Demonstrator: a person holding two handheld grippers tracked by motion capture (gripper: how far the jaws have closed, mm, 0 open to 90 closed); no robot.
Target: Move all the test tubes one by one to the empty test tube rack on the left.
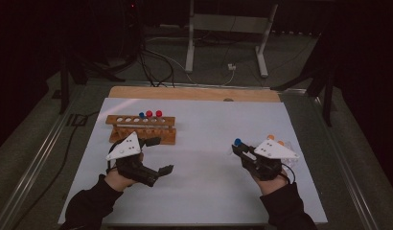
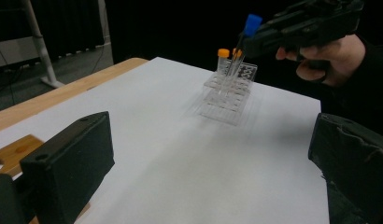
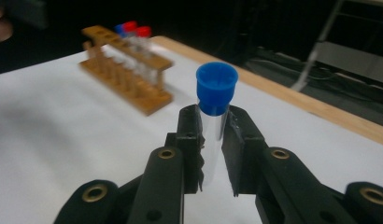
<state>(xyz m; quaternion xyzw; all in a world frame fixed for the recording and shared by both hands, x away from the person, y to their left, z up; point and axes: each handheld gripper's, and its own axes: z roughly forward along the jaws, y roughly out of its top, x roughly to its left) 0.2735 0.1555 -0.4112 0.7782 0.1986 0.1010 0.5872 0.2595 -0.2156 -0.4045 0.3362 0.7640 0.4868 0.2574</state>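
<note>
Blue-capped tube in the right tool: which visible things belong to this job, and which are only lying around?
Part of the job:
- blue-capped tube, clamped in the right tool
- clear rack with orange-capped tubes
- wooden rack with red- and blue-capped tubes
- left tool, open

Just lying about:
- white stand behind the table
- floor cables

1. The left gripper (image 1: pixel 162 155), in the person's left hand (image 1: pixel 119 177), hovers with its jaws spread wide, nothing between them.
2. The right gripper (image 1: pixel 237 147), in the right hand (image 1: pixel 271 182), has its jaws clamped tight.
</note>
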